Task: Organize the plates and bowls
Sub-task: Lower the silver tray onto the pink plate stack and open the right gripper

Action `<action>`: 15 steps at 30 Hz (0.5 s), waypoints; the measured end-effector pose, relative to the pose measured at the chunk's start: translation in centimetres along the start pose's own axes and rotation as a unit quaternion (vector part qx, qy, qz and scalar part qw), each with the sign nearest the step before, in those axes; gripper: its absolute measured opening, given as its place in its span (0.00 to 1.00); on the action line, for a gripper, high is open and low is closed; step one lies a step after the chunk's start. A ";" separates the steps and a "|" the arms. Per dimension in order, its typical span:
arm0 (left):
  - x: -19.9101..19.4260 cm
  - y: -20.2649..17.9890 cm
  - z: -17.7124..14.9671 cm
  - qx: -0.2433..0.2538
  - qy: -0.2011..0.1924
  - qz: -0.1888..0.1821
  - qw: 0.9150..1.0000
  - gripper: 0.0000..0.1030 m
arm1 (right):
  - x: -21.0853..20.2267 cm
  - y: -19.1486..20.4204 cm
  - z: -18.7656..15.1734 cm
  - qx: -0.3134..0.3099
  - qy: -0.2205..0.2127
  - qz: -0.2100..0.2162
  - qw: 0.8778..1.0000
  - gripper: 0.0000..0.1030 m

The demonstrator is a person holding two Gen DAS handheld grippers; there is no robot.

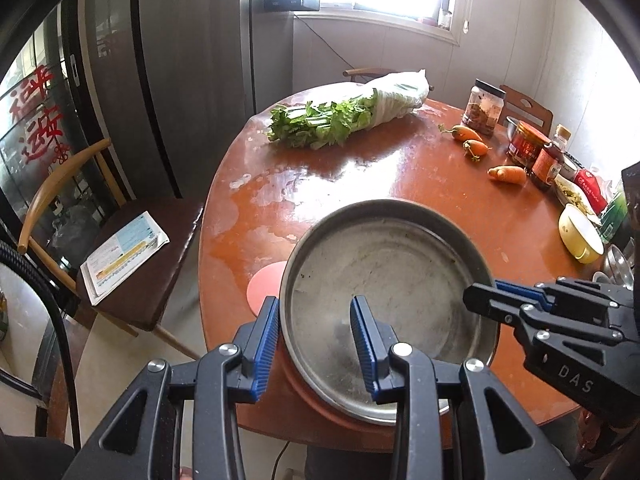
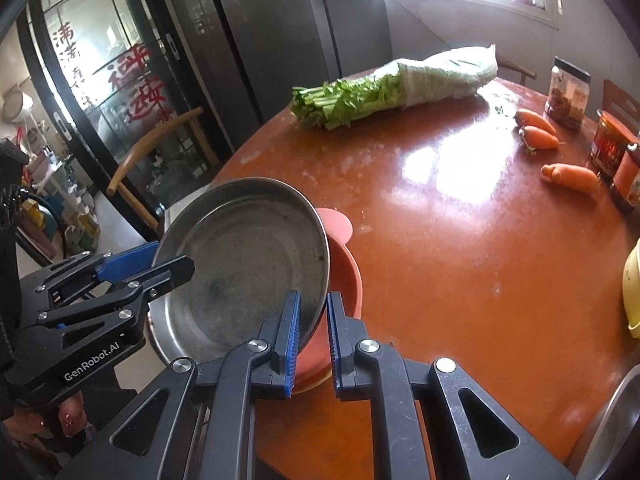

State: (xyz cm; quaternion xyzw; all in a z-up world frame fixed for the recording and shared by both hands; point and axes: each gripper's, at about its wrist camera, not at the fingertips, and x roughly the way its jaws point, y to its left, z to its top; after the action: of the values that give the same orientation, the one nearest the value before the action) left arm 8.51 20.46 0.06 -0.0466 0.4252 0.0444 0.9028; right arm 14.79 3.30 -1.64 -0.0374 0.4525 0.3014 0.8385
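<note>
Steel plate (image 1: 384, 280), round, shallow, scuffed w/ dark specks

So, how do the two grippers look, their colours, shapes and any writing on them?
Both are alike: black plastic frames with triangular cut-outs, silver round bolts at the joints, and two fingers lined with ribbed blue pads. The left gripper carries white lettering "GenRobot.AI" on its side, seen in the right wrist view. The right gripper shows white letters "DAS" in the left wrist view. A black ribbed hose runs at the left.
</note>
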 end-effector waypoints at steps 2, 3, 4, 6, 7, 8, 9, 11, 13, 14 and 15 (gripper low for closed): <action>0.2 0.0 0.0 0.001 0.000 0.000 1.000 0.35 | 0.3 -0.1 0.0 0.001 0.003 0.000 1.000 0.13; 0.2 0.0 0.0 0.003 -0.001 0.002 1.000 0.35 | 0.4 -0.1 -0.1 0.000 0.004 0.000 1.000 0.13; 0.3 -0.1 0.0 0.005 -0.002 0.003 1.000 0.35 | 0.5 -0.1 0.0 0.000 0.004 -0.001 1.000 0.13; 0.4 -0.1 0.1 0.005 -0.003 0.003 1.000 0.35 | 0.8 -0.2 0.0 0.002 0.006 -0.001 1.000 0.13; 0.5 -0.3 0.0 0.007 -0.003 0.003 1.000 0.35 | 0.8 -0.2 0.0 0.002 0.006 -0.002 1.000 0.13; 0.5 -0.3 0.0 0.008 -0.003 0.005 1.000 0.35 | 0.8 -0.3 0.0 0.001 0.005 -0.002 1.000 0.13; 0.6 -0.4 0.0 0.011 -0.005 0.009 1.000 0.35 | 0.9 -0.3 0.0 -0.001 0.005 -0.003 1.000 0.13; 0.6 -0.6 -0.1 0.016 -0.006 0.013 1.000 0.35 | 0.9 -0.2 0.0 -0.004 0.004 -0.005 1.000 0.13; 0.6 -0.6 -0.2 0.019 -0.007 0.016 1.000 0.35 | 0.9 0.0 -0.1 -0.006 0.005 -0.007 1.000 0.13; 0.7 -0.6 -0.1 0.019 -0.008 0.016 1.000 0.35 | 0.9 0.1 -0.1 -0.008 0.005 -0.008 1.000 0.13; 0.7 -0.6 -0.1 0.019 -0.009 0.016 1.000 0.35 | 0.9 0.1 -0.1 -0.010 0.004 -0.009 1.000 0.14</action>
State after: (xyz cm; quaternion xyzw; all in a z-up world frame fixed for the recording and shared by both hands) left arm 8.91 19.90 -0.54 -0.0219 0.4189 0.0511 0.9063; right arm 15.02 3.80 -2.41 -0.0509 0.4528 0.2978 0.8388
